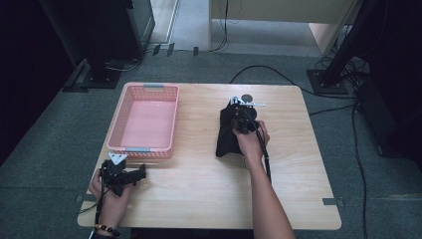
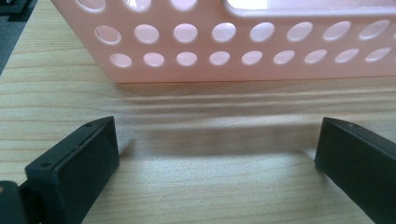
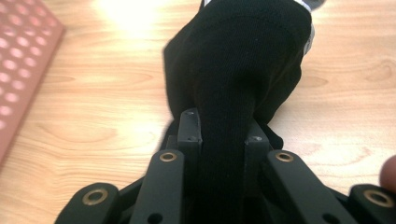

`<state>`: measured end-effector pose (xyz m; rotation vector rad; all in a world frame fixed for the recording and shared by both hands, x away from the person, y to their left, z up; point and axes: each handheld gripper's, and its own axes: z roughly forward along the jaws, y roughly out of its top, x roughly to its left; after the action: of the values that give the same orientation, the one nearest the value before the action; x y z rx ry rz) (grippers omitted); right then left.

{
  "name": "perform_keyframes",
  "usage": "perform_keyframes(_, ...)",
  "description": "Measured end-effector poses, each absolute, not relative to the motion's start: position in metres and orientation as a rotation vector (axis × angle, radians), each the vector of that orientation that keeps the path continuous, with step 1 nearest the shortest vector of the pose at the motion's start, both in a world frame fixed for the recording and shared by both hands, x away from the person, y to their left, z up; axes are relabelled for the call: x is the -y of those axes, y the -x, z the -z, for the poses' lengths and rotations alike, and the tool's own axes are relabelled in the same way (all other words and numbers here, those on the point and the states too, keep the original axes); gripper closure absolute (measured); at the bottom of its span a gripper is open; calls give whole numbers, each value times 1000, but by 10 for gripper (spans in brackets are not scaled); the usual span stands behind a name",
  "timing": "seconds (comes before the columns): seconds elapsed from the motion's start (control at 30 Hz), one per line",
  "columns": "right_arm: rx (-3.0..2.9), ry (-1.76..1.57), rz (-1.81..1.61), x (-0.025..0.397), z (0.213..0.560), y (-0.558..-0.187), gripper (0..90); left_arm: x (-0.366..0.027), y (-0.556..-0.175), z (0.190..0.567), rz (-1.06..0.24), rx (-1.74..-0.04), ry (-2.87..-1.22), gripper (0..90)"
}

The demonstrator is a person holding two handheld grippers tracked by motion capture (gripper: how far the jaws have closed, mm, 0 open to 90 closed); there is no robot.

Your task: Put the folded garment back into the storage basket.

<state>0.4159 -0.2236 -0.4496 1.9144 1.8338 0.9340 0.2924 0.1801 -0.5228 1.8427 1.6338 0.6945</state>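
Nearest the lens, right claw [image 3: 223,133] is clamped on a fold of the black sock [image 3: 243,60], both jaws pressed flat against the fabric with the cloth bunched up between them. From above I see that black sock lying on the tabletop [image 1: 199,189], off to the right of the pink basket [image 1: 144,119] and well apart from it, with the right claw [image 1: 242,119] sitting on top of it. Left claw [image 1: 140,173] rests just in front of the basket's near wall, jaws spread wide with nothing between them; the left gripper view has bare wood there and the perforated wall [image 2: 233,51] right ahead. My read: the sock goes into the basket. To do it well I'd lift straight up until the whole length hangs clear of the wood, carry it over the basket's right rim high enough that the trailing end doesn't snag, and release only above the middle.
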Motion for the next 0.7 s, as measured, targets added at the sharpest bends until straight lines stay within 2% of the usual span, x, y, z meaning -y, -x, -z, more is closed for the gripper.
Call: perform_keyframes(0.7,-1870,-1832,-1027,186,402,-419,766,-180,-292,523,-694,-1634,-1843,0)
